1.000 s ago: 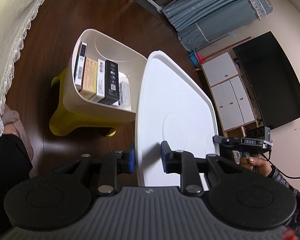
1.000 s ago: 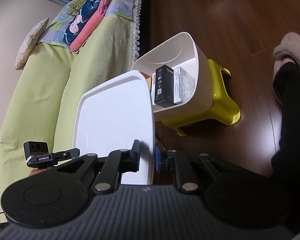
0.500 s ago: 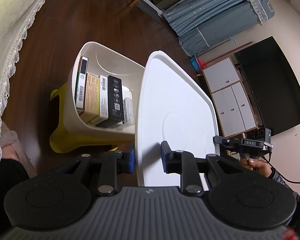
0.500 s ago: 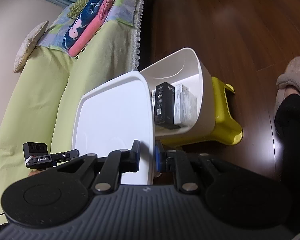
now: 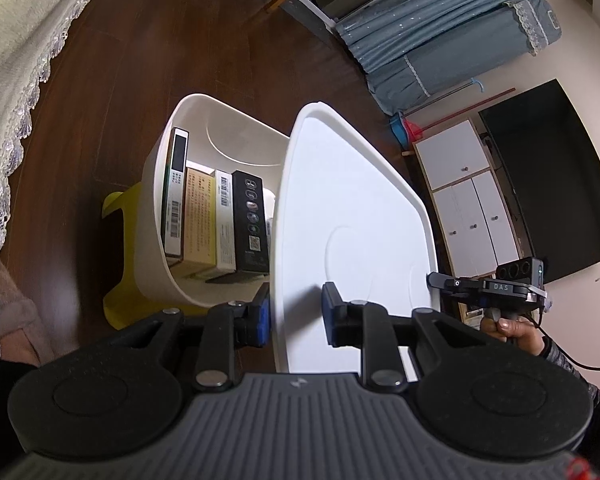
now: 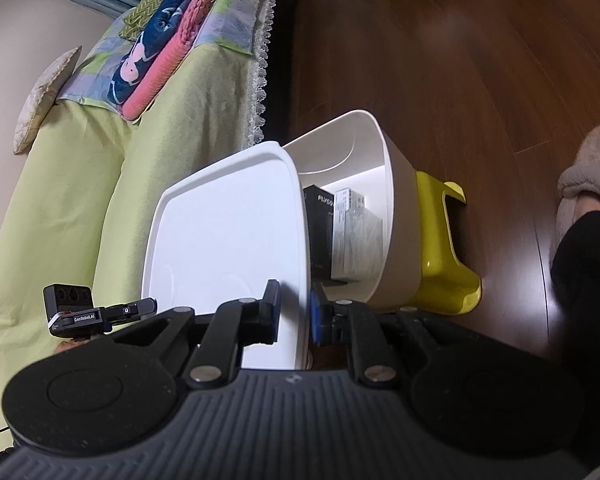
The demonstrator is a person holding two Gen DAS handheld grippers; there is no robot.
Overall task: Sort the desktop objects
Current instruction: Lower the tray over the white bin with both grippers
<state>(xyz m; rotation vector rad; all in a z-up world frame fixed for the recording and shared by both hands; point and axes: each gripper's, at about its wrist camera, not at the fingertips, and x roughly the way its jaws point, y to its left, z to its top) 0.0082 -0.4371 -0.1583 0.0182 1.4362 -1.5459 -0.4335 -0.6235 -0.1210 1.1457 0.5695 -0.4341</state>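
Observation:
A white lid [image 5: 352, 216] is held edge-on between my two grippers, beside and partly over a white storage bin [image 5: 188, 128]. The bin holds several boxes standing upright: a black one [image 5: 250, 220], a yellow one [image 5: 198, 216] and white ones. My left gripper [image 5: 294, 314] is shut on the lid's near edge. My right gripper [image 6: 294, 312] is shut on the opposite edge of the lid [image 6: 228, 216]. The bin [image 6: 380, 168] and the black box [image 6: 320, 232] also show in the right wrist view.
The bin stands on a yellow stool [image 6: 448, 264] on a dark wood floor. A green-covered sofa [image 6: 68, 184] with folded cloths lies on one side. A white cabinet [image 5: 464, 196] and a black TV [image 5: 552, 176] stand on the other. A slippered foot [image 6: 588, 168] is near the stool.
The lid, held in both grippers, has moved closer to the bin, and now covers more of its opening. Both grippers stayed shut on it.

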